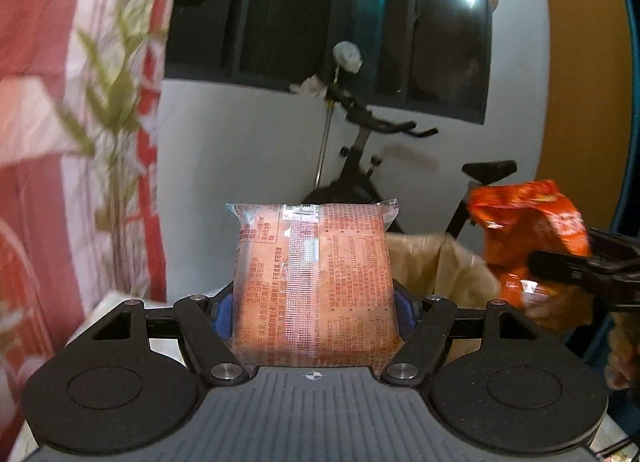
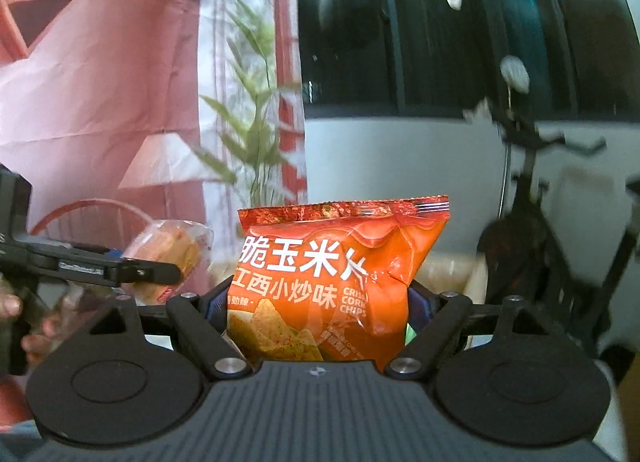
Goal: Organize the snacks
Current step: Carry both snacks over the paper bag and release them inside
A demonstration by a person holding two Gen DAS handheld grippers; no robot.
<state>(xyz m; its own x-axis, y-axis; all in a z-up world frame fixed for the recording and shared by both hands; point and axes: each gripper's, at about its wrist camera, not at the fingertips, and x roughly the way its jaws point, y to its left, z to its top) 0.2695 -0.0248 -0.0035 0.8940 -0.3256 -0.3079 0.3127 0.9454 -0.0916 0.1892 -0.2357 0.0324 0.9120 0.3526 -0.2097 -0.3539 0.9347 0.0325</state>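
My left gripper (image 1: 314, 310) is shut on a clear-wrapped snack pack (image 1: 314, 282) with red print, held upright in the air. My right gripper (image 2: 320, 306) is shut on an orange corn chips bag (image 2: 340, 282), also held upright. In the left wrist view the chips bag (image 1: 532, 229) and the right gripper (image 1: 580, 266) show at the right edge. In the right wrist view the snack pack (image 2: 168, 254) and the left gripper (image 2: 120, 270) show at the left. Both packs are raised, side by side.
A cardboard box with a plastic liner (image 1: 436, 266) sits below and behind the packs. An exercise bike (image 1: 372, 149) stands by the white wall under a dark window (image 1: 320, 13). A pink printed curtain (image 1: 72, 121) hangs at the left.
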